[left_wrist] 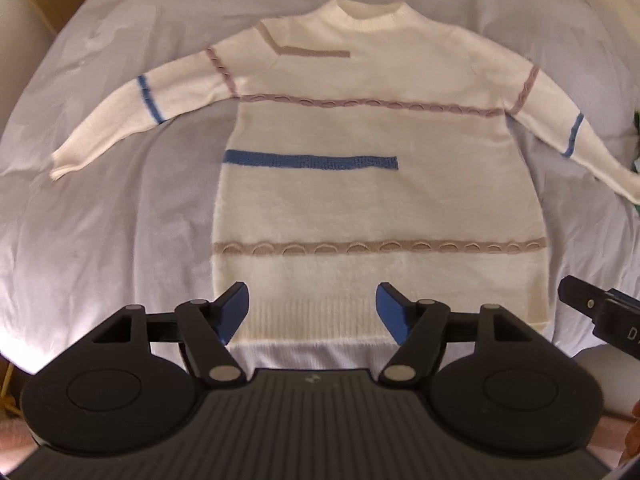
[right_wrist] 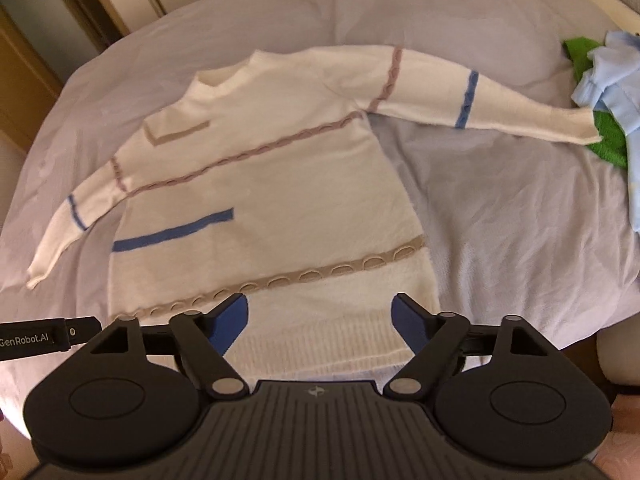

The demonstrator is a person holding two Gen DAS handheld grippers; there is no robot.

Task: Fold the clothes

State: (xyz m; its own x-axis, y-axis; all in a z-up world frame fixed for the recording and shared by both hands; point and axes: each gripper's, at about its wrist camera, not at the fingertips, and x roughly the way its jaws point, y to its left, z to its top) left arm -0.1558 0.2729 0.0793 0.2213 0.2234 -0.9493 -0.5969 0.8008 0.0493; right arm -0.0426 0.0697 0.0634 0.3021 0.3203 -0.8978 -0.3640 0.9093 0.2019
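Left wrist view, one sweater [left_wrist: 380, 200] flat, two claws, left claw [left_wrist: 312, 312] and right claw [right_wrist: 320, 320], both released.

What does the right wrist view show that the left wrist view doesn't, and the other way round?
Only the right wrist view shows the pile of other clothes, a green garment and a light blue garment, with the sweater's sleeve cuff lying on the green one. It also shows the right gripper with jaws apart.

Only the left wrist view shows the sweater head-on, its hem between the open jaws of the left gripper.

Both show the cream sweater spread flat, sleeves out, on the pale bedsheet, ungrasped.
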